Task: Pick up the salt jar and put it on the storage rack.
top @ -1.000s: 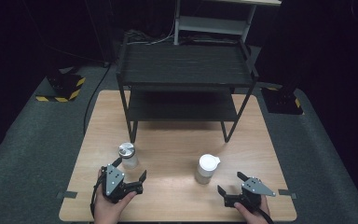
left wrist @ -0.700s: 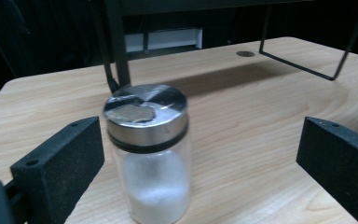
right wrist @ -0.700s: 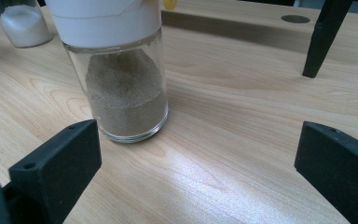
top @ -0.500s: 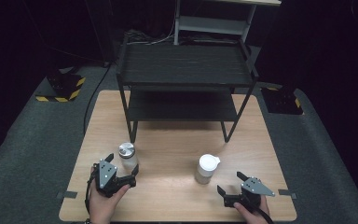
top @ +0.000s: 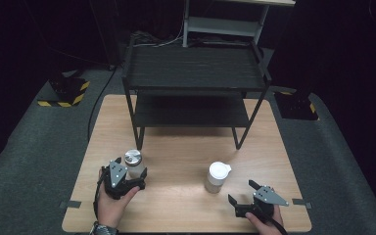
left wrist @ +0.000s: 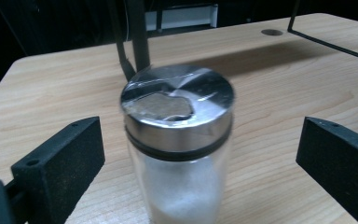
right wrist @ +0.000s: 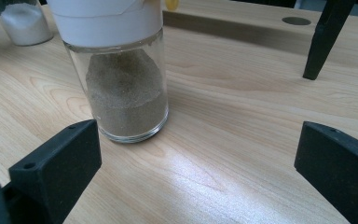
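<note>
A glass shaker with a shiny metal lid (top: 133,159) (left wrist: 179,140), holding white grains, stands on the wooden table (top: 176,210) at the front left. My left gripper (top: 130,170) (left wrist: 200,144) is open, one jaw on each side of the shaker and neither touching the glass. A glass jar with a white lid (top: 217,177) (right wrist: 126,88), part full of brown powder, stands at the front right. My right gripper (top: 241,192) (right wrist: 198,149) is open and holds nothing. It lies on the table a short way in front and to the right of that jar.
A black two-level metal rack (top: 191,68) stands across the back half of the table, its legs (right wrist: 324,37) coming down near the middle. The white-grain shaker (right wrist: 23,23) appears far left in the right gripper view. Grey carpet surrounds the table.
My left gripper has moved forward and slightly left, bringing its open jaws around the metal-lidded shaker. The right gripper and both jars have stayed put.
</note>
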A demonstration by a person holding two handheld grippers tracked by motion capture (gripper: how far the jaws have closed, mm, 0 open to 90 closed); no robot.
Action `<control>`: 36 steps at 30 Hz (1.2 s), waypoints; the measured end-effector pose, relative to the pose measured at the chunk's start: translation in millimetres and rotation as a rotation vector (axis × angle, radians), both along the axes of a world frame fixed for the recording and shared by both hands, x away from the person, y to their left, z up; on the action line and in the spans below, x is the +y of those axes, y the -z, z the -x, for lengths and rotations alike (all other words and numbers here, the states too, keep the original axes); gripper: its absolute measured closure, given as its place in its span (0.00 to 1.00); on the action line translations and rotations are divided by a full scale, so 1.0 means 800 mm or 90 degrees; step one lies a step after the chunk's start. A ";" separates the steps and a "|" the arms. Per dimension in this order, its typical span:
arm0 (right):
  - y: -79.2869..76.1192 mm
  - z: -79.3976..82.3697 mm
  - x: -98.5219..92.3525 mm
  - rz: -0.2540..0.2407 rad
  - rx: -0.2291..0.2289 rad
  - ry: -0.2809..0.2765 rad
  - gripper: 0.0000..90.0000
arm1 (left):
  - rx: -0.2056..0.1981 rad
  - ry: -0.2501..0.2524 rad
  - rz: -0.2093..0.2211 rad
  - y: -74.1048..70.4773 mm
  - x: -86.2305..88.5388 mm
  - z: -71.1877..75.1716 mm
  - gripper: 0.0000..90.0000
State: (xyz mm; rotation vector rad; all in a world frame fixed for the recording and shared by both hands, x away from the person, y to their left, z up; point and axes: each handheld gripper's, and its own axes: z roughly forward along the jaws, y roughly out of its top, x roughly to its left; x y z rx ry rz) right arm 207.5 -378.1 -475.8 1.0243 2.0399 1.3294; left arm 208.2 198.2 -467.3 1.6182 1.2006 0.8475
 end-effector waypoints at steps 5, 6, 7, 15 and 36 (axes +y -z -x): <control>0.001 0.000 -0.002 -0.002 -0.002 0.001 0.00 | 0.007 -0.008 0.009 0.002 0.004 -0.011 0.02; 0.001 0.000 -0.002 -0.002 -0.002 0.001 0.00 | 0.007 -0.008 0.009 0.002 0.004 -0.011 0.03; 0.001 0.000 -0.002 -0.002 -0.002 0.001 0.00 | 0.006 -0.009 0.009 0.003 0.004 -0.012 0.03; 0.001 0.000 -0.002 0.000 -0.003 0.000 0.00 | -0.007 -0.006 0.016 0.008 0.004 -0.019 0.12; 0.001 0.002 -0.005 0.004 -0.008 0.006 0.00 | -0.051 -0.014 0.034 0.023 -0.001 -0.015 0.39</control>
